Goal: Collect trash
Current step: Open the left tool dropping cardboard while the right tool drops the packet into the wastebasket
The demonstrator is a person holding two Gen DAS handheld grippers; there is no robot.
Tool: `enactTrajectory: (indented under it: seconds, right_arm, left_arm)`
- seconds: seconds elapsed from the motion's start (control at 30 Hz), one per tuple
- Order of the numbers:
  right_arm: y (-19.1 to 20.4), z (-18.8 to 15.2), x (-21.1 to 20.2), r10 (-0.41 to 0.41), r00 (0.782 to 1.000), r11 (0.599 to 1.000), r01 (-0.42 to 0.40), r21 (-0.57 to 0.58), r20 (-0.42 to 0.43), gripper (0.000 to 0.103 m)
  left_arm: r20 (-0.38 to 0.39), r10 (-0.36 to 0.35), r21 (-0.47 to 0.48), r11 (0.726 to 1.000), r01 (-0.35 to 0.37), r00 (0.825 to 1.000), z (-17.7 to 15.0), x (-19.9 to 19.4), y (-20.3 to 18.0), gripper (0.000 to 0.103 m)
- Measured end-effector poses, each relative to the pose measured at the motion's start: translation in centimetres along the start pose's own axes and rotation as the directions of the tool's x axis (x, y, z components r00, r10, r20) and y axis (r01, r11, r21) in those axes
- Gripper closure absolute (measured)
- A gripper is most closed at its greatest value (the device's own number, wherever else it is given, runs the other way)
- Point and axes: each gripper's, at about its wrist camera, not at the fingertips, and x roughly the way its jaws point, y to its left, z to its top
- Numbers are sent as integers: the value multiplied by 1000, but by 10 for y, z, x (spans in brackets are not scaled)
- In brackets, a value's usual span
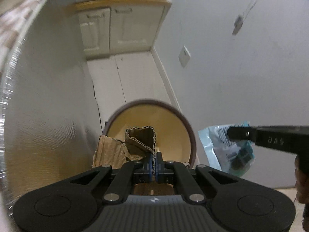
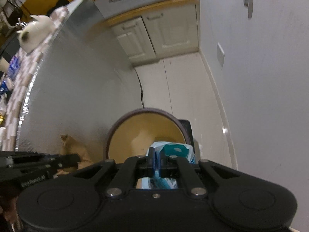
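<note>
A round bin [image 1: 188,129] with a dark rim and yellow inside stands on the floor below both grippers. My left gripper [image 1: 154,161] is shut on a torn piece of brown corrugated cardboard [image 1: 135,143], which hangs over the bin's near left edge. My right gripper [image 2: 156,158] is shut on a light blue plastic packet [image 2: 173,149] with teal print, held above the bin's [image 2: 144,116] near right side. In the left wrist view that packet [image 1: 226,147] shows at right under the other gripper's black fingers [image 1: 243,133]. The cardboard [image 2: 74,147] appears at left in the right wrist view.
A tall silvery panel [image 1: 48,96] rises close on the left. A white wall [image 1: 241,77] with a socket plate [image 1: 184,56] stands on the right. Cream cabinet doors [image 1: 117,29] close the far end of the narrow tiled floor [image 1: 135,77]. A white teapot [image 2: 35,31] sits on the checked tabletop.
</note>
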Motion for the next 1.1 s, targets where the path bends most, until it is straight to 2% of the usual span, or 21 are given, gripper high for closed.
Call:
enactTrajectory:
  seconds: [0.17, 0.37, 0.47, 0.5, 0.53, 0.83, 1.1]
  right_arm:
    - [-11, -6, 32, -8, 999, 999, 10, 35, -51, 100]
    - [-25, -12, 58, -3, 997, 996, 10, 85, -78, 100]
    - [-30, -10, 68, -1, 997, 995, 9, 102, -75, 100]
    - [-31, -9, 72, 2, 997, 994, 5, 106, -73, 100]
    - [-31, -8, 76, 9, 997, 994, -1, 109, -72, 100]
    - [-23, -4, 113, 44, 994, 997, -36, 75, -103, 100]
    - [-13, 2, 140, 78, 987, 997, -74, 39, -141, 98]
  left_arm:
    - [-44, -9, 30, 1000, 10, 999, 3, 42, 2, 100]
    - [-50, -51, 74, 996, 55, 997, 17, 77, 5, 100]
    - [-49, -66, 103, 992, 71, 997, 19, 90, 7, 87]
    - [-59, -63, 109, 992, 69, 996, 21, 96, 8, 76]
    - [-70, -53, 111, 992, 60, 996, 22, 101, 8, 71]
    - [-157, 18, 93, 996, -3, 987, 15, 120, 25, 64]
    - [-174, 44, 56, 998, -35, 984, 8, 117, 39, 62]
